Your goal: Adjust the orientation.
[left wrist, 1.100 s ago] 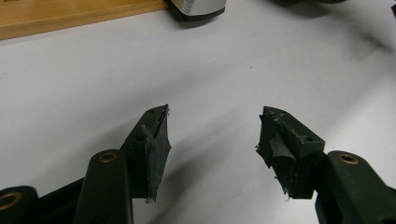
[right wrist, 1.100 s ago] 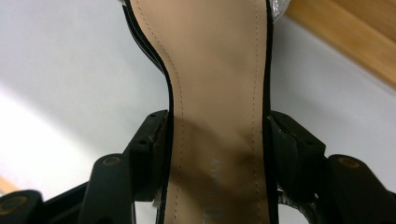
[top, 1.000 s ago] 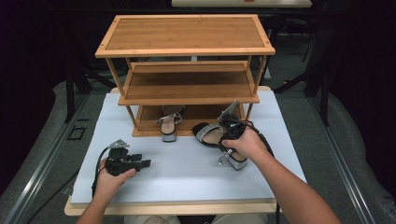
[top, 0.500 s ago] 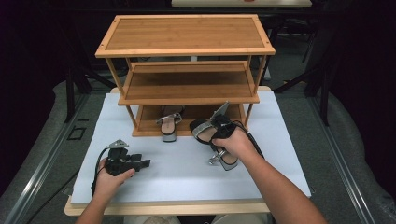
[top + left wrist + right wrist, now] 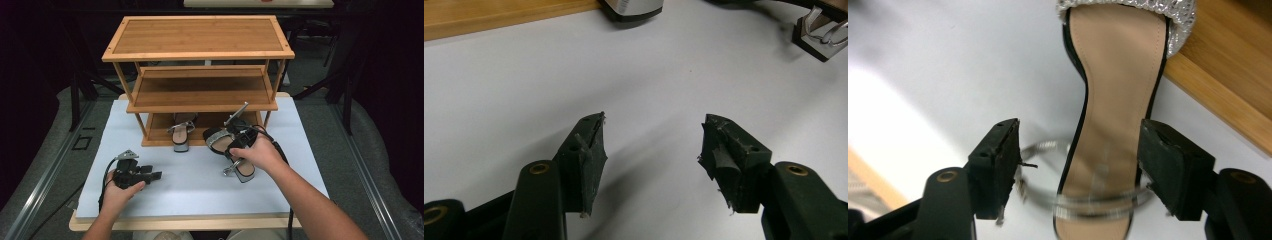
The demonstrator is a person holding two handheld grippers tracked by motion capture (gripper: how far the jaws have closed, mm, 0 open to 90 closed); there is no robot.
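A black sandal (image 5: 216, 140) with a tan insole and a glittery silver toe strap lies on the white table cover (image 5: 200, 180), its toe at the rack's bottom shelf. My right gripper (image 5: 234, 147) hangs over it, open. In the right gripper view the sandal (image 5: 1113, 100) passes between the jaws of the right gripper (image 5: 1078, 155). The right jaw is at the sole's edge and the left jaw stands clear, by the thin ankle strap. A matching sandal (image 5: 181, 134) sits on the bottom shelf. My left gripper (image 5: 156, 175) rests open on the cover at the front left, with nothing between the jaws of the left gripper (image 5: 651, 145).
A three-level bamboo shoe rack (image 5: 200, 55) stands at the back of the table, its upper shelves bare. The left gripper view shows the shelved sandal's heel (image 5: 634, 7) and the other sandal's block heel (image 5: 819, 37) ahead. Dark floor surrounds the table.
My right hand and the sandal under it have shifted a little to the left, toward the rack. The left gripper has stayed still.
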